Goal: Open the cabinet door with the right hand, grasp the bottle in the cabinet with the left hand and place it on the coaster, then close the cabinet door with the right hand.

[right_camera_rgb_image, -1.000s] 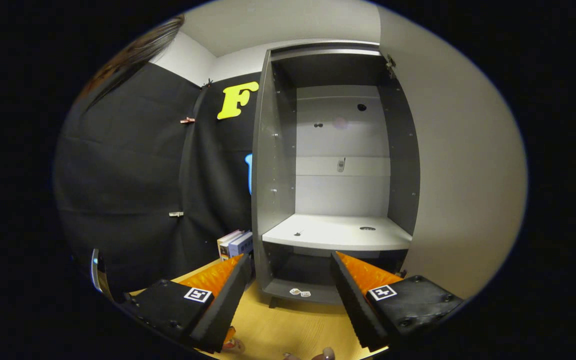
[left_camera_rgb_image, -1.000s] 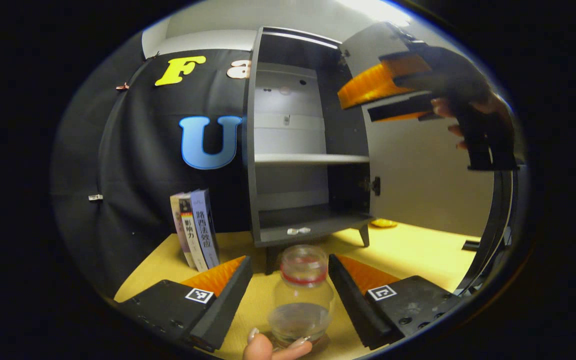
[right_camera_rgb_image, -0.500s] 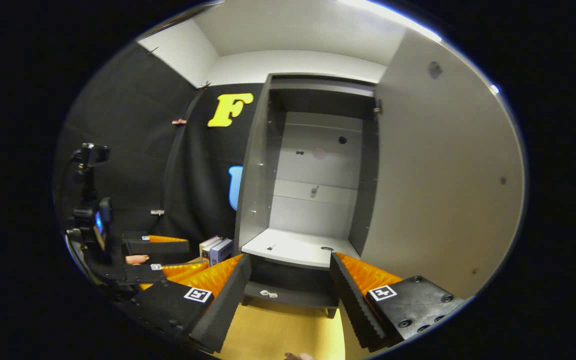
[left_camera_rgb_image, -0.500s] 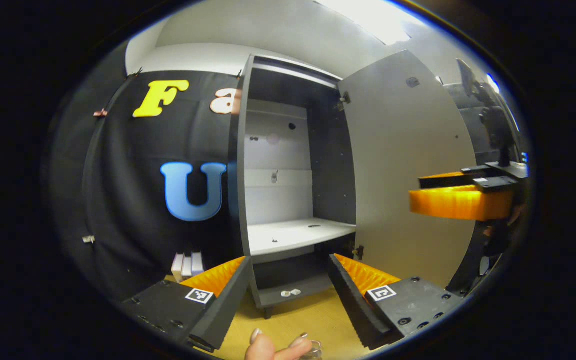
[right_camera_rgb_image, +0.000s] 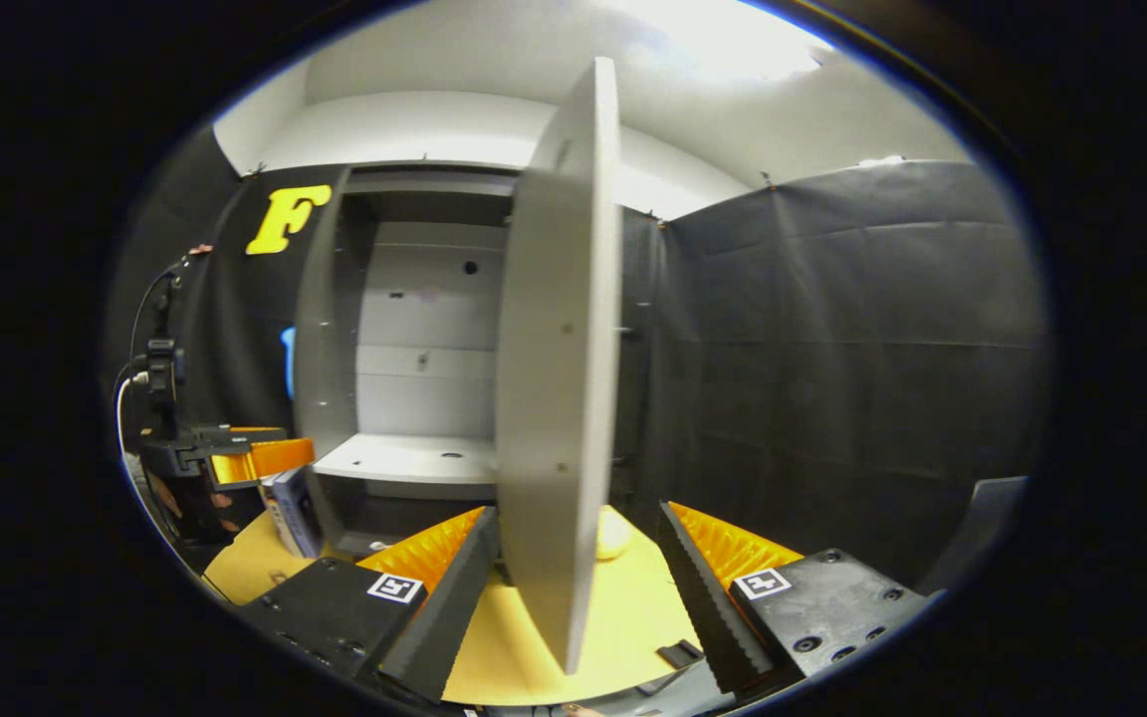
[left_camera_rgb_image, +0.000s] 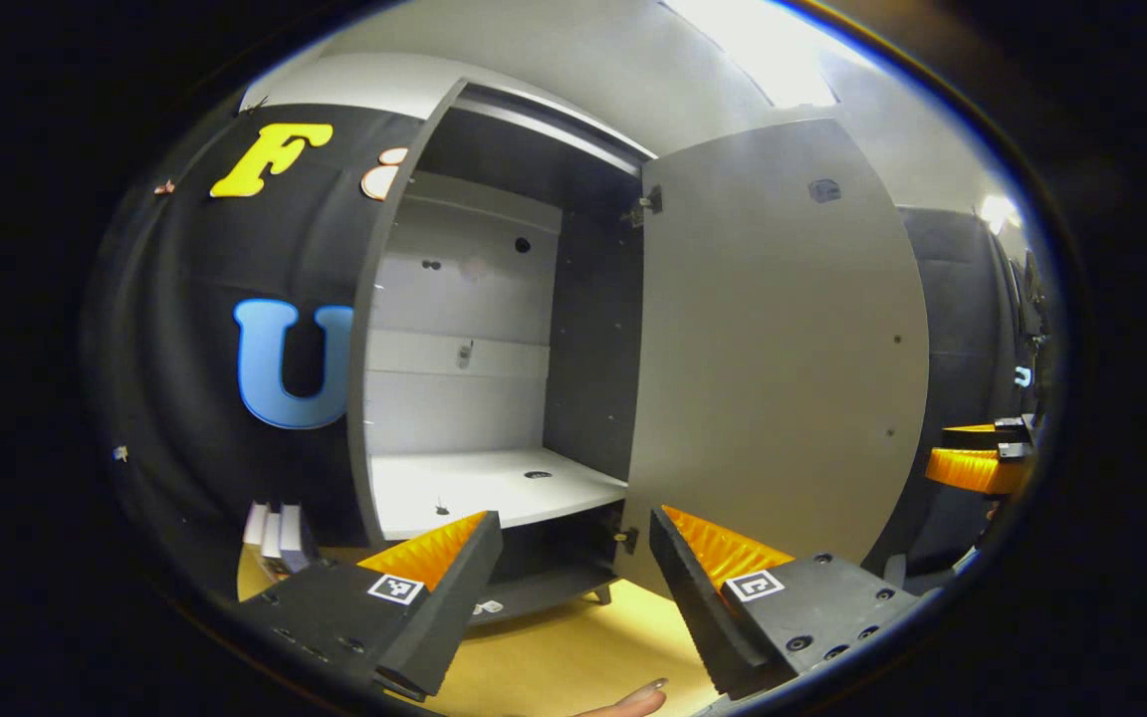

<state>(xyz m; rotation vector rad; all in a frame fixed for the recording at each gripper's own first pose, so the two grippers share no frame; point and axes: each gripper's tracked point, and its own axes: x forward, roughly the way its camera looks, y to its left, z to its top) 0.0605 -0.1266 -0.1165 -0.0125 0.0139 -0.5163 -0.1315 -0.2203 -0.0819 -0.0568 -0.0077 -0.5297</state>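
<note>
In the right gripper view, the right gripper (right_camera_rgb_image: pixel 573 588) is seen at the bottom with its two fingers spread wide and nothing held between them. The cabinet door (right_camera_rgb_image: pixel 559 378) stands tall, with its long side going up and down, and its thin front edge is turned toward the camera. The bottom of the door is seen in the gap between the fingers, but whether it is touched cannot be told. A bit of the yellow table (right_camera_rgb_image: pixel 623 617) is seen below the door. Farther back, the grey cabinet (right_camera_rgb_image: pixel 330 329) stands open, and a white shelf (right_camera_rgb_image: pixel 409 458) is seen inside it. Off to the left, the left gripper (right_camera_rgb_image: pixel 235 463) is seen near some books (right_camera_rgb_image: pixel 287 510), partly hidden. In the left gripper view, the left gripper (left_camera_rgb_image: pixel 573 588) is also spread wide with nothing gripped. A fingertip (left_camera_rgb_image: pixel 633 697) is cut off at the bottom edge. The door (left_camera_rgb_image: pixel 773 368) is swung out to the right of the open cabinet (left_camera_rgb_image: pixel 593 349). The right gripper (left_camera_rgb_image: pixel 977 463) is seen small at the far right edge, partly cut off.
</note>
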